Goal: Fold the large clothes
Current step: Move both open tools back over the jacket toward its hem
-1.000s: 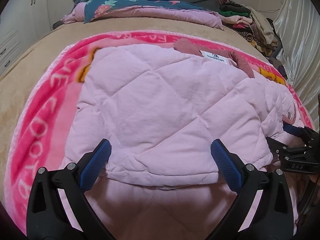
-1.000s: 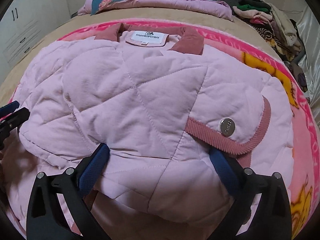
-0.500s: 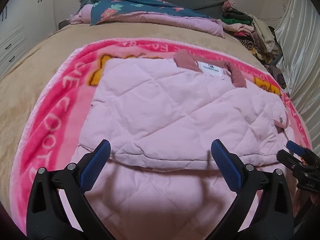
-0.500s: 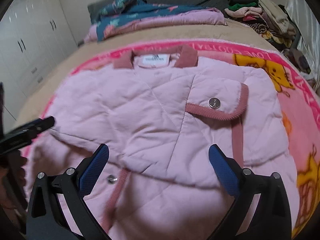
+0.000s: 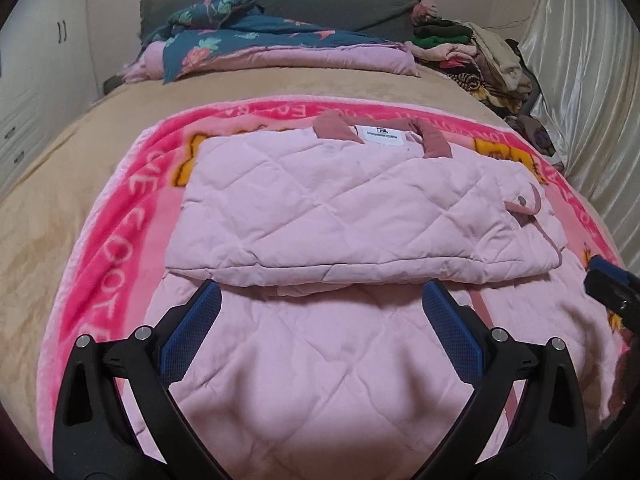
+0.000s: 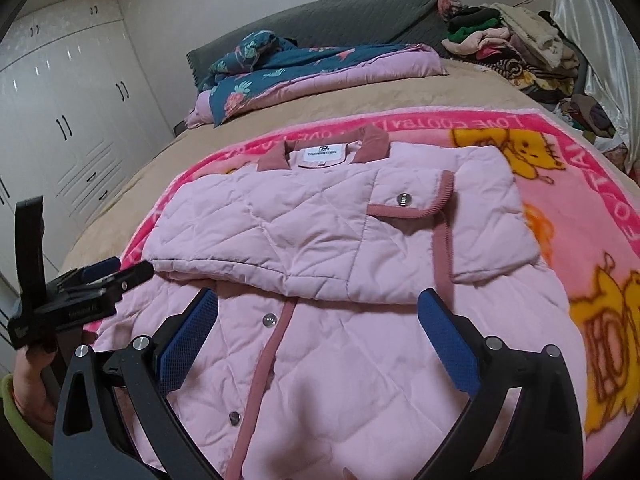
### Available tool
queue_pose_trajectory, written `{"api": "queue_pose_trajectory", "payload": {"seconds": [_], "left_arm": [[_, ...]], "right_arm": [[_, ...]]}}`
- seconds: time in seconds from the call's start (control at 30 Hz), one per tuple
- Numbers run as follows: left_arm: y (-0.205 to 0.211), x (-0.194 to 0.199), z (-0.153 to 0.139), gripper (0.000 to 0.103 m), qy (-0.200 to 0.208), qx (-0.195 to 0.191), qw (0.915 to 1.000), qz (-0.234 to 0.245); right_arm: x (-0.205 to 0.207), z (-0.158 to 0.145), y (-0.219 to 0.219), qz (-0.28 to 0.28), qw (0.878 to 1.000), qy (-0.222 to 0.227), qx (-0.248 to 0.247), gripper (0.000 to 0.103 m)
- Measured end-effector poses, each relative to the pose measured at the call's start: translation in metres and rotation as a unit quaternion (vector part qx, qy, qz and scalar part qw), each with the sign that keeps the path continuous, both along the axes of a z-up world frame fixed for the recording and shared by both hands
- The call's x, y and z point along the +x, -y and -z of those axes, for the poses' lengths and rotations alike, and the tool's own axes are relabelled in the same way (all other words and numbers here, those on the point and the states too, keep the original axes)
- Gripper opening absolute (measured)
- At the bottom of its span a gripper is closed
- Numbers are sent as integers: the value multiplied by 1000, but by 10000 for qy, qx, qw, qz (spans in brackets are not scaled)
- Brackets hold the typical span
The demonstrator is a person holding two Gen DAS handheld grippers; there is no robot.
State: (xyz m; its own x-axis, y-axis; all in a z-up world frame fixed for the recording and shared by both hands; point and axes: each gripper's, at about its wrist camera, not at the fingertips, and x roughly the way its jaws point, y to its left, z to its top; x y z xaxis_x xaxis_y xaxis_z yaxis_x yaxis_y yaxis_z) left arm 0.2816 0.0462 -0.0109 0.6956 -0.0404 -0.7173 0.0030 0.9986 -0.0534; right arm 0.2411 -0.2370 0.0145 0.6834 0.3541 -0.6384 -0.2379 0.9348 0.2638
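A pale pink quilted jacket with a dusty-rose collar and trim lies on a pink cartoon blanket on the bed. Its sleeves are folded across the chest, and the lower body spreads toward me. It also shows in the right wrist view. My left gripper is open and empty, hovering above the jacket's lower part, back from the folded edge. My right gripper is open and empty above the snap-button front. The left gripper's tip shows at the left of the right wrist view.
A folded floral quilt lies at the bed's head against a grey headboard. A pile of clothes sits at the far right by a silvery curtain. White wardrobes stand on the left.
Both grippers have pulled back and up from the folded jacket. They stayed open and empty. More of the bed and the jacket's lower part has come into view.
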Motion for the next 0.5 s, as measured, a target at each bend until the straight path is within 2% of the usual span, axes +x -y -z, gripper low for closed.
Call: {"api": "queue_pose_trajectory", "payload": {"seconds": [0.2,0.5], "left_arm": [[8,-8,-9,94,-18,-477,9983,324],[9,-27,-25,94,304,-292,9990,163]], "right_arm": [[-13,-9,19,216,9997,63,-27,99],[-39,-30,52,553,9981,240,-97,99]]}}
